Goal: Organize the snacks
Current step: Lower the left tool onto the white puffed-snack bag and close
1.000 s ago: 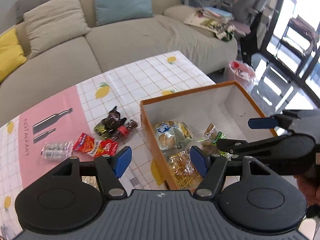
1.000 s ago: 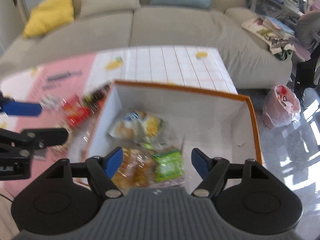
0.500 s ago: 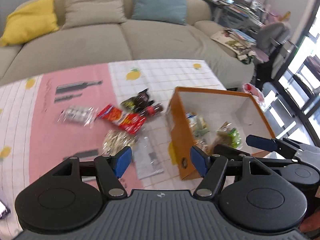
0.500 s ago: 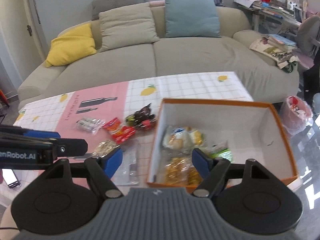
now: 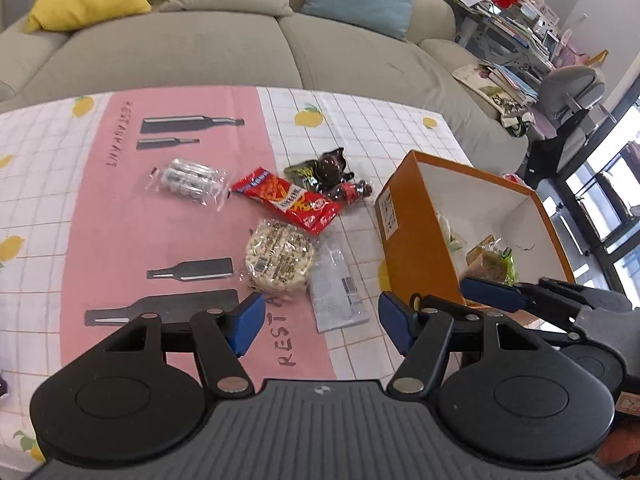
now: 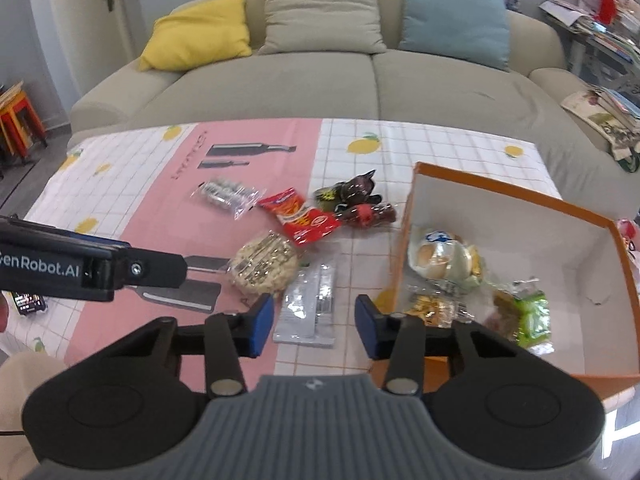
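An orange box (image 5: 416,236) (image 6: 516,196) stands at the table's right and holds several wrapped snacks (image 6: 444,258). Loose on the cloth lie a clear pack of white pieces (image 5: 188,179) (image 6: 226,194), a red packet (image 5: 290,200) (image 6: 300,218), dark packets (image 5: 328,170) (image 6: 354,196), a round rice cake pack (image 5: 278,256) (image 6: 264,264) and a flat clear packet (image 5: 336,284) (image 6: 310,304). My left gripper (image 5: 320,322) is open and empty above the flat packet and rice cake. My right gripper (image 6: 314,320) is open and empty above the flat packet.
The table (image 5: 120,220) wears a pink and white checked cloth. A beige sofa (image 6: 360,80) with yellow, beige and blue cushions stands behind. A phone (image 6: 28,302) lies at the left table edge. A grey chair (image 5: 572,92) and cluttered desk stand at the right.
Both grippers have swung left, away from over the box, and pulled back. The loose snacks left of the box now sit in front of both. Both stay open and empty.
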`<action>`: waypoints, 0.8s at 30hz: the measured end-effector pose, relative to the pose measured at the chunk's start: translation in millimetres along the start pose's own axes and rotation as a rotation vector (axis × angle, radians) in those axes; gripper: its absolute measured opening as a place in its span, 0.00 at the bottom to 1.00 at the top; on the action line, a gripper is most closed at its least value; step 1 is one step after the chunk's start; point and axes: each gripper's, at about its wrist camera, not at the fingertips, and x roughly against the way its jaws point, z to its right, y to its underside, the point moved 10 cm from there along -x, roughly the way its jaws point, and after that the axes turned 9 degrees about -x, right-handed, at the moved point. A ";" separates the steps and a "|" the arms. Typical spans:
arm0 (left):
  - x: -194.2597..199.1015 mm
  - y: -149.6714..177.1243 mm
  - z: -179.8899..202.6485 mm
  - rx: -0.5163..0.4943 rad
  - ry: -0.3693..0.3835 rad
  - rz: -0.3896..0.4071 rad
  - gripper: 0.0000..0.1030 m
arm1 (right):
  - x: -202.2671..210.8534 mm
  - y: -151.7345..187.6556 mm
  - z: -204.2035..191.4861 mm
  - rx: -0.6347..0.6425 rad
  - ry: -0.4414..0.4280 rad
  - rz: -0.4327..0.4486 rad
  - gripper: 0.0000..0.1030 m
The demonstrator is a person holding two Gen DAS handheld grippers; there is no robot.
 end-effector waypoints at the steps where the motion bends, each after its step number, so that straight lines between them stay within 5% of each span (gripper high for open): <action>1: -4.1 0.2 -1.4 -0.005 0.004 -0.005 0.74 | -4.2 -0.6 -1.3 0.007 -0.004 -0.008 0.39; 8: -42.0 -4.9 -19.3 0.008 0.039 -0.074 0.74 | -46.2 -4.5 -10.7 0.116 -0.012 -0.104 0.38; 12: -62.6 -13.9 -23.4 -0.062 0.032 -0.089 0.87 | -72.3 -9.5 -11.8 0.214 -0.006 -0.155 0.38; 17: -95.6 -17.1 -28.5 -0.141 0.041 -0.130 0.87 | -96.2 -20.4 -7.9 0.309 0.014 -0.198 0.39; 24: -131.0 -20.1 -33.3 -0.175 0.069 -0.164 0.97 | -120.5 -23.1 -7.7 0.414 0.000 -0.259 0.59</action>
